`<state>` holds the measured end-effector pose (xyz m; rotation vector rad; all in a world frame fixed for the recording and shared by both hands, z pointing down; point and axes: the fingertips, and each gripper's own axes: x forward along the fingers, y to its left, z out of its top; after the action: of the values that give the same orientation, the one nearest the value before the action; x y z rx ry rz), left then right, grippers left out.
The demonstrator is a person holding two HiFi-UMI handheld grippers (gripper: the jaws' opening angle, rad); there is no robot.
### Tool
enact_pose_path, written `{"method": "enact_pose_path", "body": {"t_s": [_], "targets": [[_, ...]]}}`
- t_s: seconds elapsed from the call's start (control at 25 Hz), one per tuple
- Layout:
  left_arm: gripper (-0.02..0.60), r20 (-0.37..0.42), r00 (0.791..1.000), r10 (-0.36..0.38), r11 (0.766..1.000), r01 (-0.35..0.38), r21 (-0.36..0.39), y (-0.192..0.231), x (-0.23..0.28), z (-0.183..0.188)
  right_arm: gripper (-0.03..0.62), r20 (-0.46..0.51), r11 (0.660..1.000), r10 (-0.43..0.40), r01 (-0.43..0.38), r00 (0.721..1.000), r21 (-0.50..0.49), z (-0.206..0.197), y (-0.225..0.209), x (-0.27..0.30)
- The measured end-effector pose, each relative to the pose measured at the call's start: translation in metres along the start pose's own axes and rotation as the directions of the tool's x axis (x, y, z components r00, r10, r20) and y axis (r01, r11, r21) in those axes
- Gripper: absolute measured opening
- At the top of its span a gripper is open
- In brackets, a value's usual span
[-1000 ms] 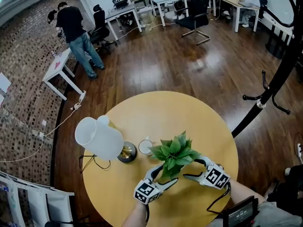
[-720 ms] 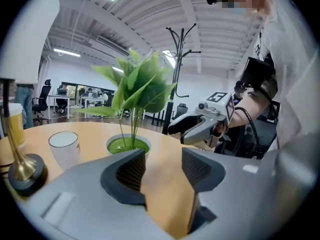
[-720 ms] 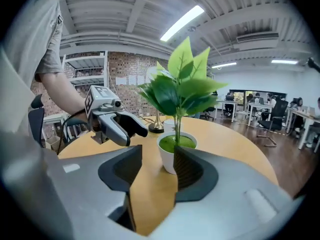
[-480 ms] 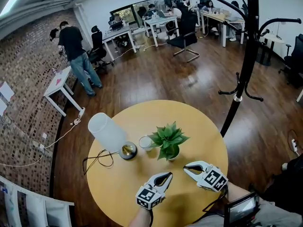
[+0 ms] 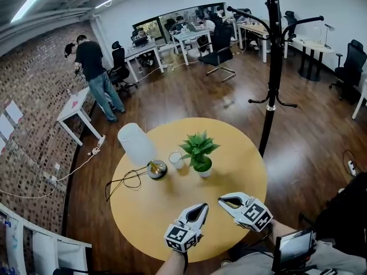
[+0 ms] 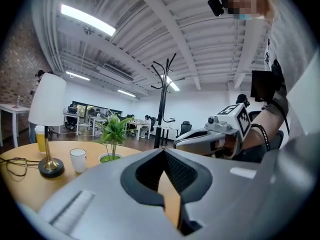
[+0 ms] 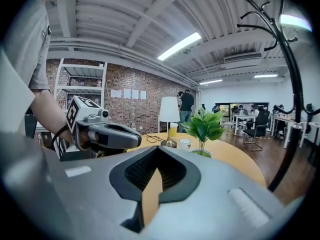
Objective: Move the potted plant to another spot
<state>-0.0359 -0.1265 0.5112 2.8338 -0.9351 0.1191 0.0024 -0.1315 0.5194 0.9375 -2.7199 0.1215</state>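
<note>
Now the plant (image 5: 199, 151) stands upright in its small white pot near the middle of the table (image 5: 243, 171), just right of the cup (image 5: 176, 160), with the lamp (image 5: 137, 145) further left. Both grippers hang well apart from it over the near rim, so any coming move has to go forward and away from the person. The left gripper (image 5: 203, 206) points forward and a little right, and in its own view the plant (image 6: 112, 132) sits left of the jaw line. The right gripper (image 5: 220, 199) points forward and left, and its view has the plant (image 7: 204, 125) off to the right. The two lines seem to cross short of the pot, and neither hand is clearly nearer, though the right tips look a shade closer. The plant's long axis is vertical, stem and leaves rising straight from the pot, so a grasp would likely come from the two sides at pot height. Both pairs of jaws are closed tip to tip with nothing between them, as each gripper view shows. A second ago the grippers flanked the plant with jaws spread, one on each side of the pot. Since then they have drawn back toward the person and their jaws have just been closing on empty air. The plant keeps its place beside the cup. By my reading the pot is already set down and released.
</note>
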Motion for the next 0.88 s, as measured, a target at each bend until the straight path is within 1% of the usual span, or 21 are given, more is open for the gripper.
{"method": "enact_pose_path", "body": {"t_s": [0.16, 0.28, 0.48, 0.72, 0.88], "targets": [[0.002, 0.011, 1.0, 0.013, 1.0, -0.013, -0.023, -0.033, -0.017, 0.002, 0.008, 0.002, 1.0, -0.026, 0.026, 1.0, -0.001, 0.004, 0.028, -0.029], [0.002, 0.006, 1.0, 0.018, 0.999, -0.018, -0.049, -0.059, -0.026, 0.003, 0.008, 0.007, 0.999, -0.04, 0.04, 0.999, 0.026, 0.005, 0.039, -0.05], [0.002, -0.001, 0.999, 0.032, 0.997, -0.032, -0.065, -0.084, -0.036, 0.003, 0.008, 0.013, 0.997, -0.047, 0.046, 0.999, 0.068, 0.004, 0.054, -0.075], [0.002, 0.027, 0.997, 0.07, 0.995, -0.067, -0.078, -0.098, -0.029, 0.01, 0.008, 0.024, 0.996, -0.038, 0.036, 0.999, 0.082, 0.002, 0.05, -0.098], [0.002, 0.026, 0.997, 0.078, 0.994, -0.075, -0.077, -0.105, -0.02, 0.011, 0.006, 0.033, 0.995, -0.041, 0.038, 0.999, 0.09, 0.001, 0.042, -0.109]]}}
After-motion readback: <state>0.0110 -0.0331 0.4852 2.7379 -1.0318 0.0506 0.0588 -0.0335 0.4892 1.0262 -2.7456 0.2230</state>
